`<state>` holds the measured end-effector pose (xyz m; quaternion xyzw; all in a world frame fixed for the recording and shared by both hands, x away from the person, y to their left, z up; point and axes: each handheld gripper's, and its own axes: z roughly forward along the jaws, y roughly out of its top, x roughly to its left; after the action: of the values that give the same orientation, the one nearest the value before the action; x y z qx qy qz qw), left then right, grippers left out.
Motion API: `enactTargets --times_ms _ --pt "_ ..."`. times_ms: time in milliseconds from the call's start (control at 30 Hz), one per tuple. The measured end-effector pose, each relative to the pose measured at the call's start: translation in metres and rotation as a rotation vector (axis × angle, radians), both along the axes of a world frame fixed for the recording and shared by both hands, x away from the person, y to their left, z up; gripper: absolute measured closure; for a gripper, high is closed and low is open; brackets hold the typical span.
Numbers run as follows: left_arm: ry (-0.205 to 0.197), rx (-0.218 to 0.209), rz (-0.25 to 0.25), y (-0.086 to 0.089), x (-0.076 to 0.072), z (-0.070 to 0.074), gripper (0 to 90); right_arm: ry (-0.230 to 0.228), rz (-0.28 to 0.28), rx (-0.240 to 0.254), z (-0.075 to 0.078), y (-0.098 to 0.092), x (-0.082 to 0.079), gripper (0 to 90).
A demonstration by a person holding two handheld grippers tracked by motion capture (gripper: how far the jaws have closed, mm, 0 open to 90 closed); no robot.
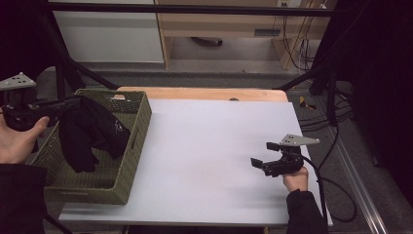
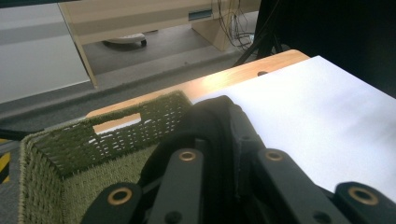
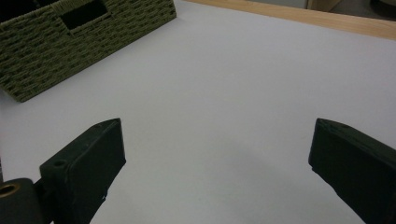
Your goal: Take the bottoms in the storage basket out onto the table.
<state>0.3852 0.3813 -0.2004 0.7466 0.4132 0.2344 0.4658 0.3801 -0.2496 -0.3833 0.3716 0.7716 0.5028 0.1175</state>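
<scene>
black cloth point(image 1: 90, 134) clamped in l gripper point(image 1: 73, 103) above basket point(image 1: 129, 161), r gripper point(image 1: 262, 155) wide

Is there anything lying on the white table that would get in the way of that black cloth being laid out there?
Nothing visible. The left gripper holds the black cloth above the green basket, and the white table beside it looks bare.

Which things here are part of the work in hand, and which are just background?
In the job:
- left gripper, shut on the black garment
- green woven basket beneath it
- right gripper, open over the white tabletop

Background:
- floor cables
- wooden cabinet
</scene>
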Motion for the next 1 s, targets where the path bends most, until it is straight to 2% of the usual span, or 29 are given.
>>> enactTargets --times_ms 400,767,1000 --pt "-0.034 -0.001 -0.031 -0.008 -0.006 0.019 84.0 -0.001 -0.002 0.003 0.000 0.000 0.000 4.1" --pt "-0.059 0.000 -0.046 -0.014 -0.009 0.030 83.9 0.000 -0.001 0.002 0.000 0.000 0.000 4.2" --pt "-0.064 -0.011 -0.059 -0.018 -0.012 0.038 84.0 -0.001 -0.001 0.004 0.000 0.000 0.000 4.1"
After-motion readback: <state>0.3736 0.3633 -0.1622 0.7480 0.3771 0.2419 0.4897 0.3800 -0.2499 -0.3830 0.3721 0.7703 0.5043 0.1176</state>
